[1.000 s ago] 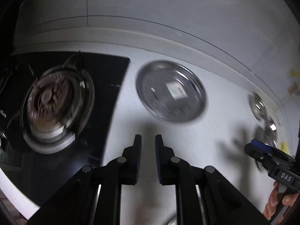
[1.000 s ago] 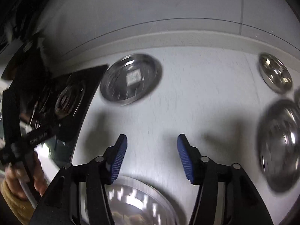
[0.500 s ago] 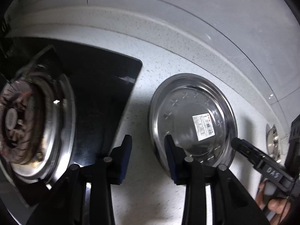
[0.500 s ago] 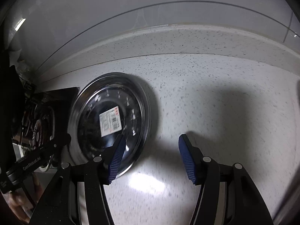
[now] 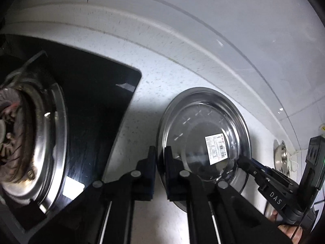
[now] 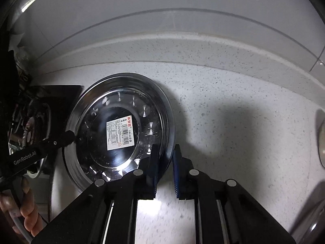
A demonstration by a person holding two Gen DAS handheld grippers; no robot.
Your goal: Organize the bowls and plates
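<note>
Home kitchen, gas hob (image 5: 30, 142), speckled stone counter (image 6: 233, 122)

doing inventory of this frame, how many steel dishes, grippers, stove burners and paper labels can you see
steel dishes: 3, the labelled plate, one small dish at the wall, one rim at the right edge
grippers: 2, left gripper, right gripper, both clamped on the plate's rim
stove burners: 1
paper labels: 1
total: 7

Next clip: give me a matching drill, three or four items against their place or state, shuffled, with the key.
Items:
1. left gripper
2. right gripper
3. white label
4. gas burner

Places or states:
A. stuck at the centre of the steel plate
B. set in the black hob
C. shut on the plate rim nearest the hob
D. shut on the plate rim away from the hob

Pairs: 1-C, 2-D, 3-A, 4-B
</note>
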